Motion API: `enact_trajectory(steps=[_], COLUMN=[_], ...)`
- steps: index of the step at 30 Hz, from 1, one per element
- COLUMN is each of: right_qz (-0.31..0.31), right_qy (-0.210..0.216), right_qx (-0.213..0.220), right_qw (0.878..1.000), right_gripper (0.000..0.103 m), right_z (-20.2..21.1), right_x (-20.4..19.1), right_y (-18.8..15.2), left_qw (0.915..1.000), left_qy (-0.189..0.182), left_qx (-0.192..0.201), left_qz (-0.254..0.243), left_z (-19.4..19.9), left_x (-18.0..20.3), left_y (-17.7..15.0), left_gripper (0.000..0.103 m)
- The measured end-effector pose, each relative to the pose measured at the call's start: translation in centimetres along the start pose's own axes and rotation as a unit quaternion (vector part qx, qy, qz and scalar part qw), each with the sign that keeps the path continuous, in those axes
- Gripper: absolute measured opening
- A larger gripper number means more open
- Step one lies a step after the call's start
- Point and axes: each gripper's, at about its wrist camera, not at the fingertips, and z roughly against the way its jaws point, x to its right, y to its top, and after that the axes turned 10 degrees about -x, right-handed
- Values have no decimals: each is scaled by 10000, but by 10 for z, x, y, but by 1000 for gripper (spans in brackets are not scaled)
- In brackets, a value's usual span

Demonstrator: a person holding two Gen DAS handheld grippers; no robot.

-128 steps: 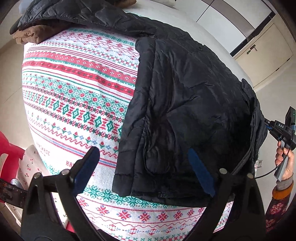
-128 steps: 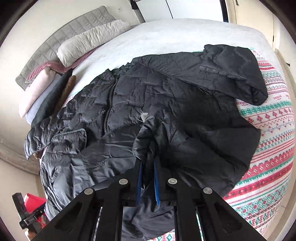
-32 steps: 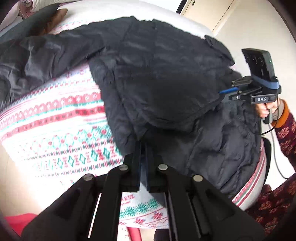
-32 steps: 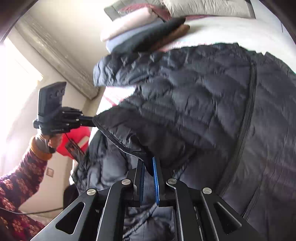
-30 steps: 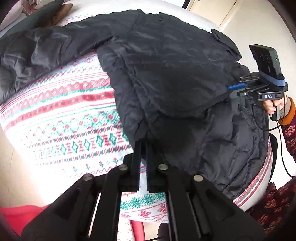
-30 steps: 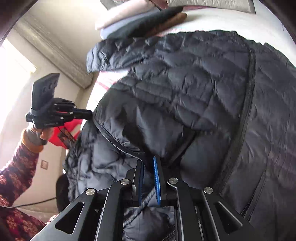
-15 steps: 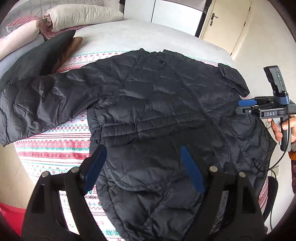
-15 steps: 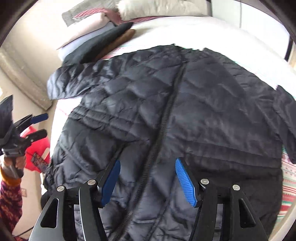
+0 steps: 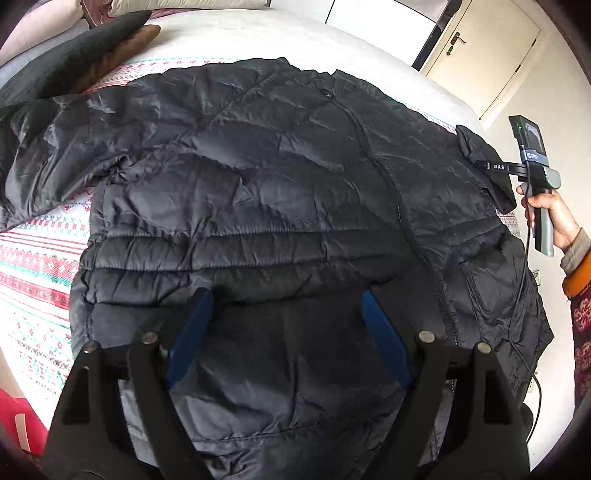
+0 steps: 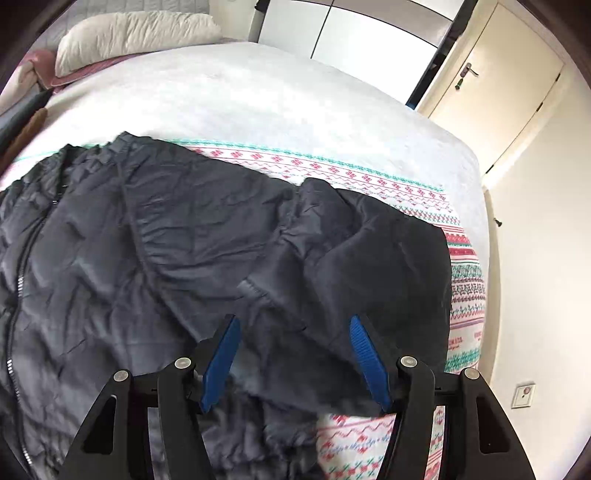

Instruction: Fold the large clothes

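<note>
A black quilted jacket point(image 9: 288, 192) lies spread front-up on the bed, zipper running down its middle. Its left sleeve stretches out to the left; its right sleeve point(image 10: 362, 251) lies folded near the bed's right edge. My left gripper point(image 9: 284, 306) is open and empty, hovering over the jacket's lower body. My right gripper point(image 10: 293, 325) is open and empty over the right sleeve and side panel. The right gripper also shows in the left wrist view point(image 9: 498, 167), held at the sleeve's end.
A patterned red, green and white blanket point(image 10: 465, 280) lies under the jacket on a white bed point(image 10: 240, 96). Pillows point(image 10: 136, 33) and folded clothes point(image 9: 85, 55) sit at the head. A door point(image 10: 491, 81) and cupboards stand beyond. A red stool point(image 9: 11, 417) is at the lower left.
Both grippers held the jacket's edge shut a second ago, then let go and opened. Since half a second ago the right gripper has swung right toward the sleeve; the left moved closer over the body.
</note>
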Motion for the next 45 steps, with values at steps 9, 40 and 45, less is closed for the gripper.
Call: enact_trajectory(steps=[9, 40, 45], right_qz=[-599, -157, 149], right_qy=[-1289, 2489, 2302], right_qx=[-21, -3, -44], right_qw=[9898, 9684, 9730], right_gripper=[11, 77, 77], right_z=[-32, 131, 131], right_x=[100, 31, -3], right_y=[2, -150, -154], left_qw=[9995, 9741, 9455], left_qy=[188, 760, -131], left_qx=[-42, 1222, 1874], left_qz=[-254, 1744, 2662], left_z=[-1, 93, 97], left_x=[11, -139, -236], left_y=[-4, -38, -38], left_gripper=[83, 91, 91])
